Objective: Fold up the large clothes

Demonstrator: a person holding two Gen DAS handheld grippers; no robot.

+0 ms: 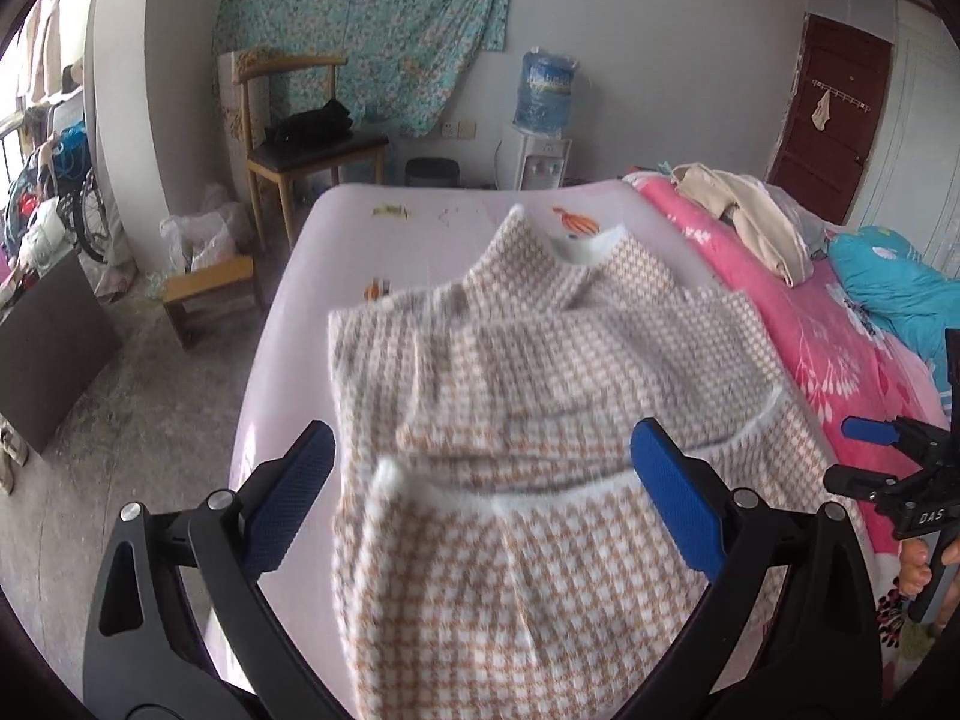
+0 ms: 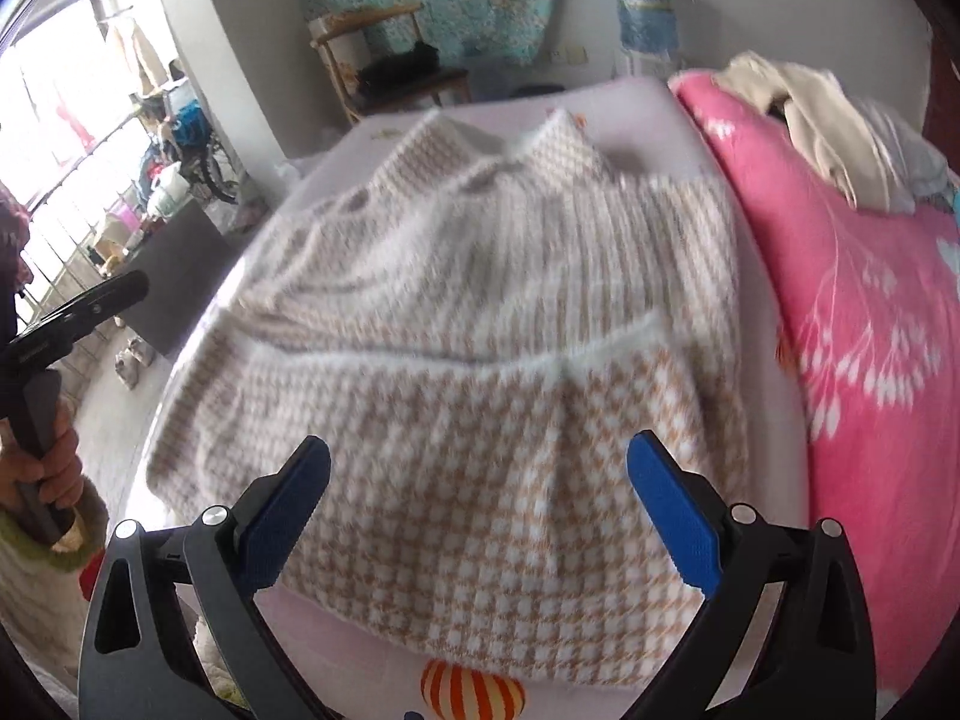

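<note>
A tan-and-white houndstooth knit garment (image 1: 540, 372) (image 2: 480, 312) lies partly folded on the pale pink bed sheet (image 1: 372, 240) (image 2: 774, 408), with a white-edged layer turned over its near half. My left gripper (image 1: 483, 450) hovers open over the garment's near left part, nothing between its blue pads. My right gripper (image 2: 480, 468) is open above the near edge, also empty. The right gripper (image 1: 888, 456) shows at the right rim of the left wrist view. In the right wrist view the left gripper's handle (image 2: 66, 324) appears at the left, held by a hand.
A pink flowered quilt (image 1: 798, 300) (image 2: 852, 276) with beige clothes (image 1: 750, 216) (image 2: 828, 120) lies along the bed's right side, and a blue pillow (image 1: 900, 288) beyond it. A wooden chair (image 1: 300, 144), a low stool (image 1: 210, 294), a water dispenser (image 1: 540, 132) and a dark board (image 1: 48, 348) stand on the floor.
</note>
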